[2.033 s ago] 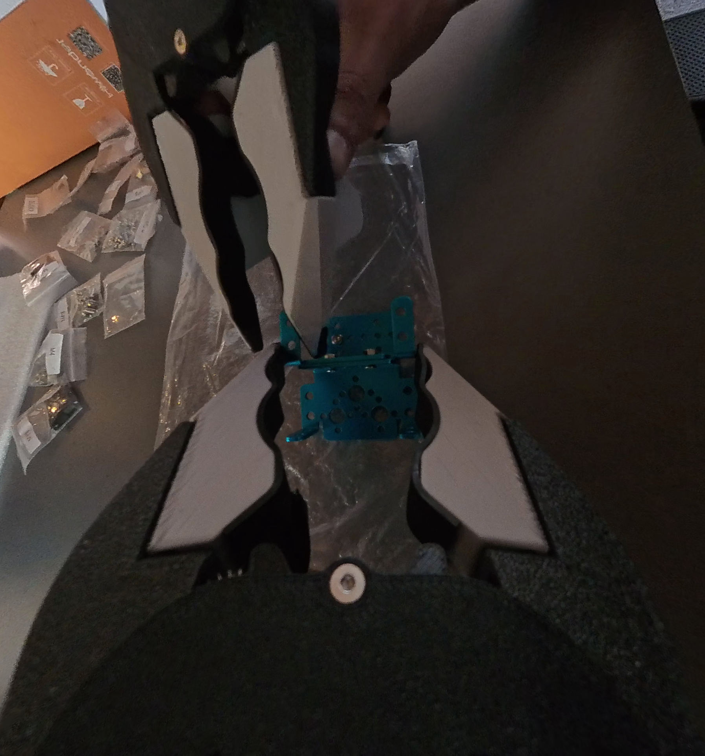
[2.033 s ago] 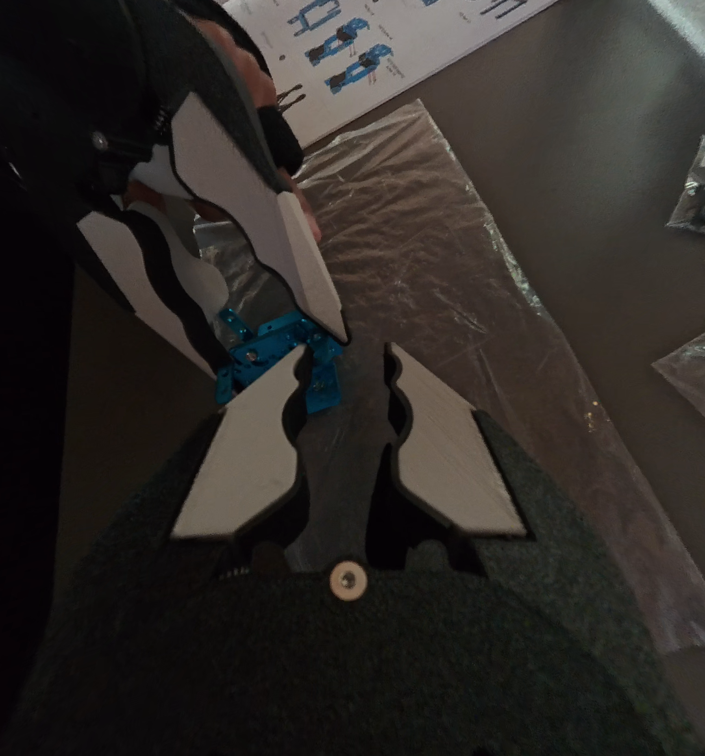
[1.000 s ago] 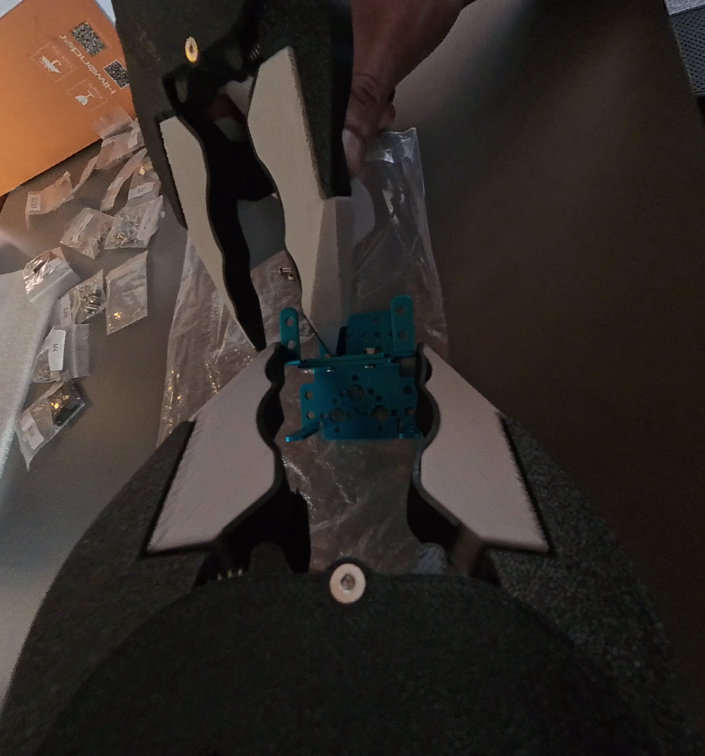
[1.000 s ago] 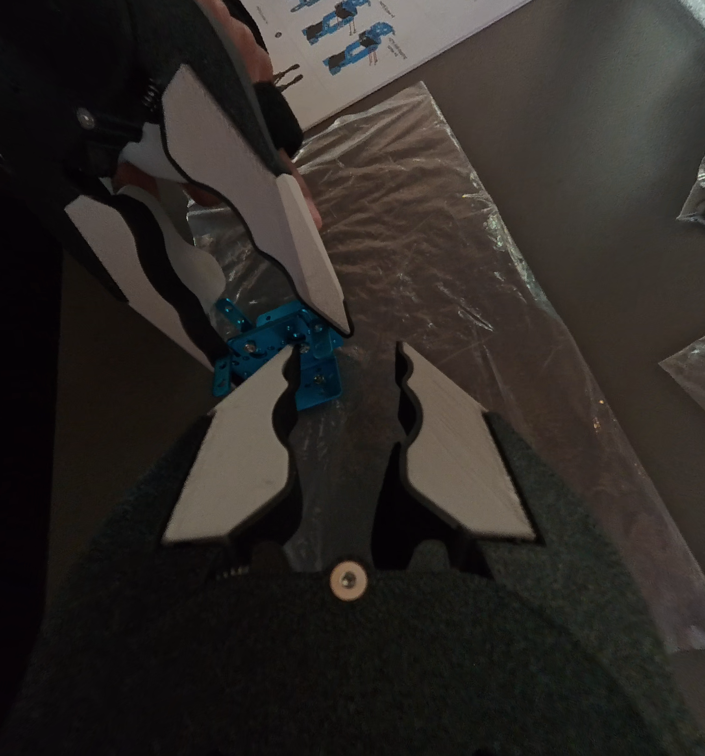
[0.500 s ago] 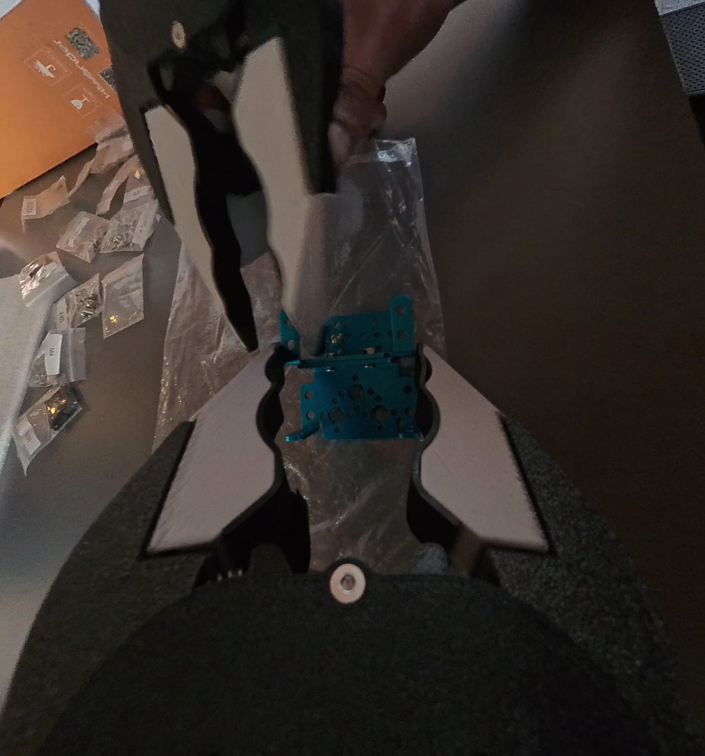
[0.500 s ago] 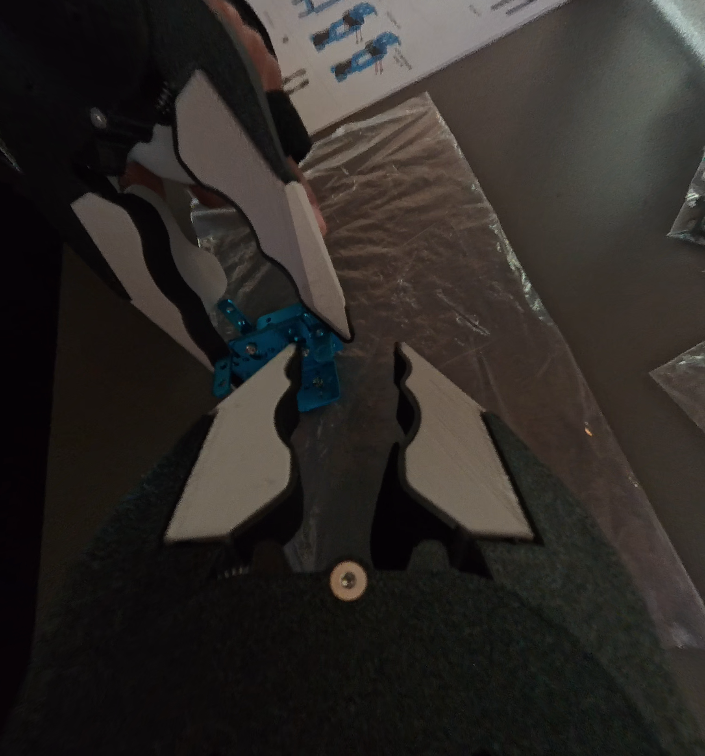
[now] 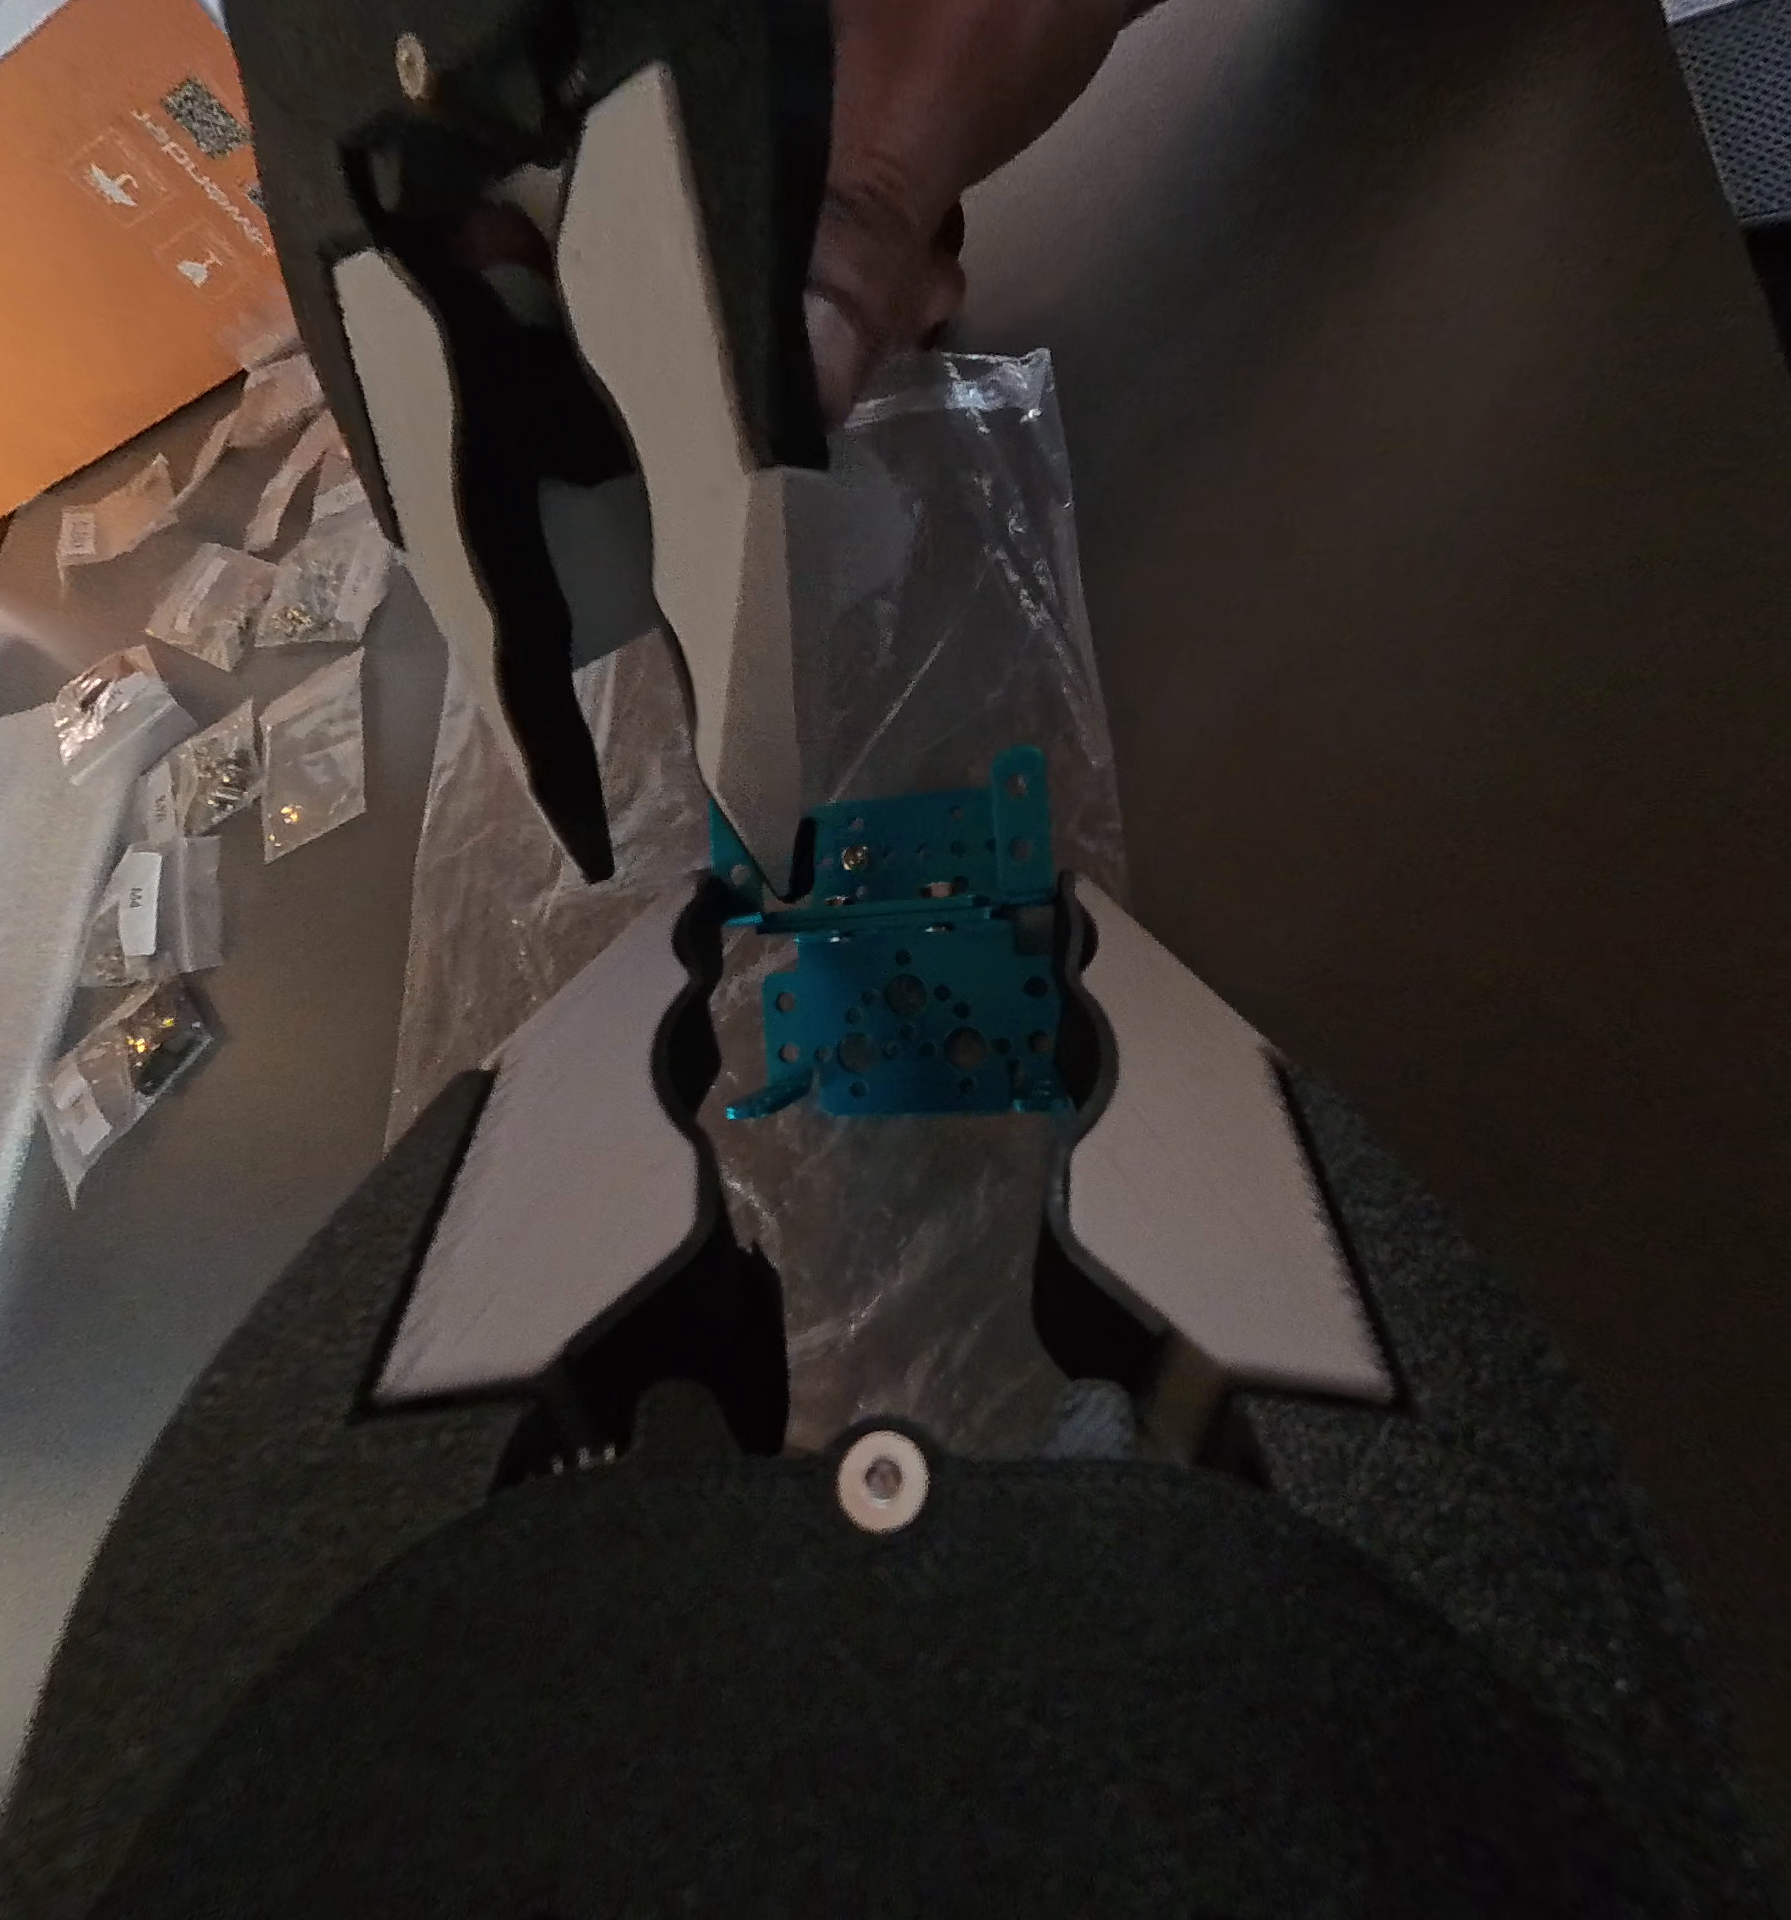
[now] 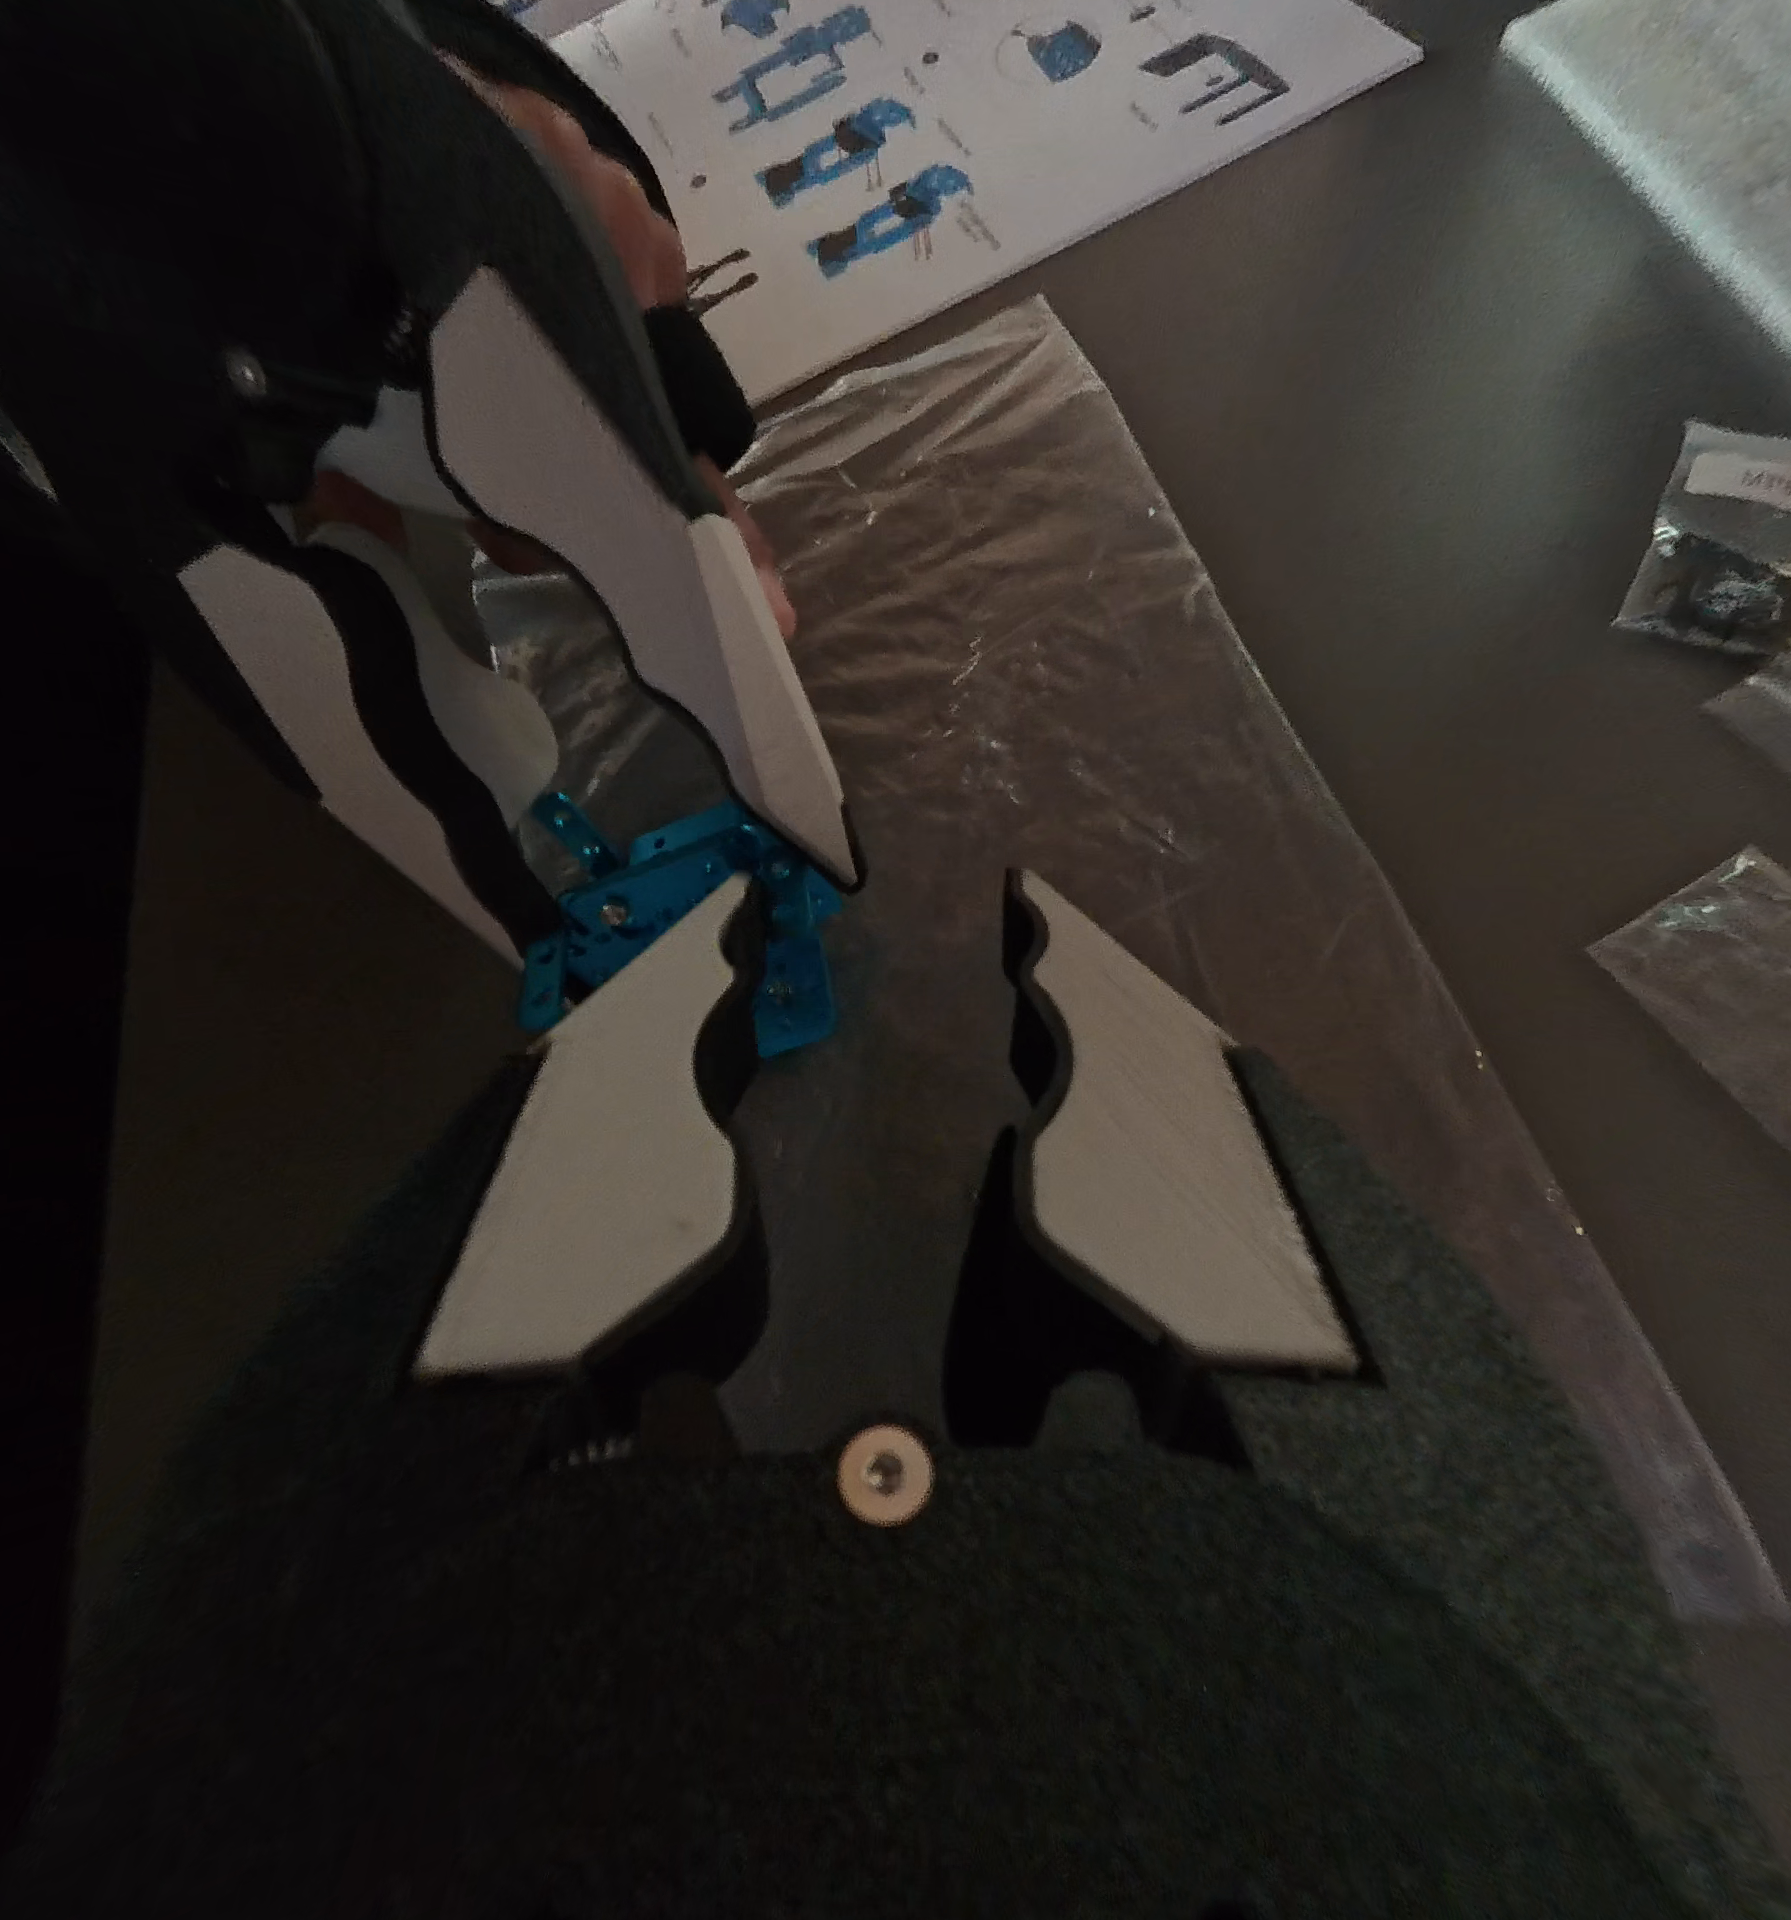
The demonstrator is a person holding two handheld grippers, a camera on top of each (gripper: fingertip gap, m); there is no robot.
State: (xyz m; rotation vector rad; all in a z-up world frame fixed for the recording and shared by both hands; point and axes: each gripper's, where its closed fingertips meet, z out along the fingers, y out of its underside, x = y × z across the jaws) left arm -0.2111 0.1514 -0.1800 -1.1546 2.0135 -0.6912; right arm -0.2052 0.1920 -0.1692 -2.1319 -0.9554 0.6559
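The left hand-held gripper [image 7: 886,997], in the middle of its own picture, is closed on the sides of a blue metal bracket [image 7: 906,1029] full of holes and holds it over a clear plastic bag [image 7: 984,644] on the dark tabletop [image 7: 1442,727]. The right hand-held gripper [image 8: 880,883] is wide open and holds nothing; one finger tip sits right at the bracket's top edge. A screw head shows there, already in. Small parts bags [image 7: 216,717] lie at the left, an orange box [image 7: 70,270] upper left, and a picture sheet [image 8: 974,125] at the top.
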